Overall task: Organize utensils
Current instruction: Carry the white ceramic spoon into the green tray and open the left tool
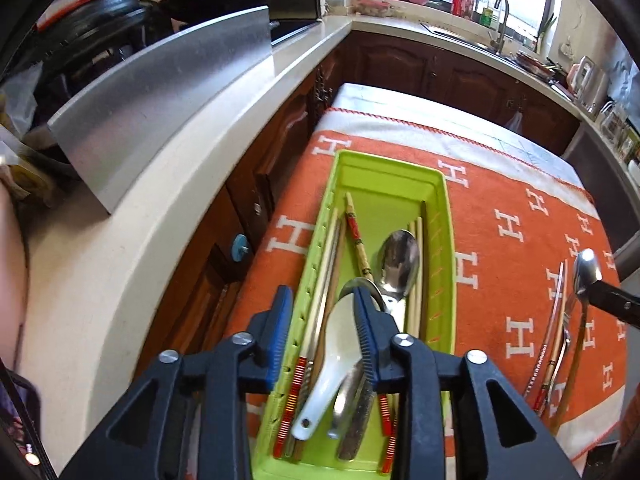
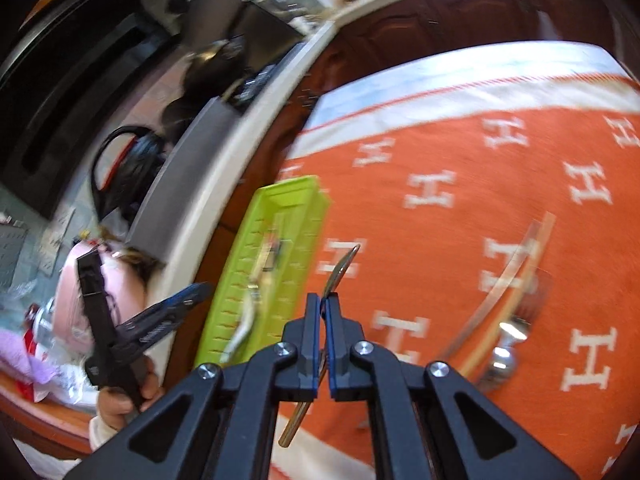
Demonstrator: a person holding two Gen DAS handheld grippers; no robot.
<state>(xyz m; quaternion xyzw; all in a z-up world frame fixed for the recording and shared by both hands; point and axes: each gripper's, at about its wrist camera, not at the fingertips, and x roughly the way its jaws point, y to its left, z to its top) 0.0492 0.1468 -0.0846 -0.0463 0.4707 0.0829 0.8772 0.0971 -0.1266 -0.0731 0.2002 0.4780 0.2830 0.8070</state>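
Lime-green plastic forms a long, narrow utensil tray (image 1: 438, 216) lying on an orange cloth (image 1: 500, 280) patterned with white letter H shapes, which covers the bench. A pale stone kitchen counter (image 1: 168, 184) runs along the tray's left side, with dark wooden cabinets beneath it.

In the left wrist view, the left claw (image 1: 322, 334) hovers above the near half of the tray with its blue-padded fingers set well apart and nothing between them. Inside the tray lie a white ceramic soup spoon (image 1: 332, 356), a metal spoon (image 1: 398, 264) with its bowl pointing away, a second metal utensil beside the ceramic spoon, a patterned red and yellow chopstick (image 1: 357, 240) lying at a slant, and several pale chopsticks (image 1: 328, 276) along both long walls.

Further right on the cloth, well apart from the tray, a small group of loose utensils (image 1: 560, 344) remains: a fork, chopsticks and a long handle. Above them the right claw enters from the frame edge, carrying a steel spoon (image 1: 586, 274).

The right wrist view is motion-blurred. The right claw (image 2: 323, 308) is closed almost completely on the spoon's thin handle, the spoon (image 2: 342, 270) projecting forward beyond the fingertips and the handle end sticking out below. It sits above the cloth, just right of the tray (image 2: 276, 240).
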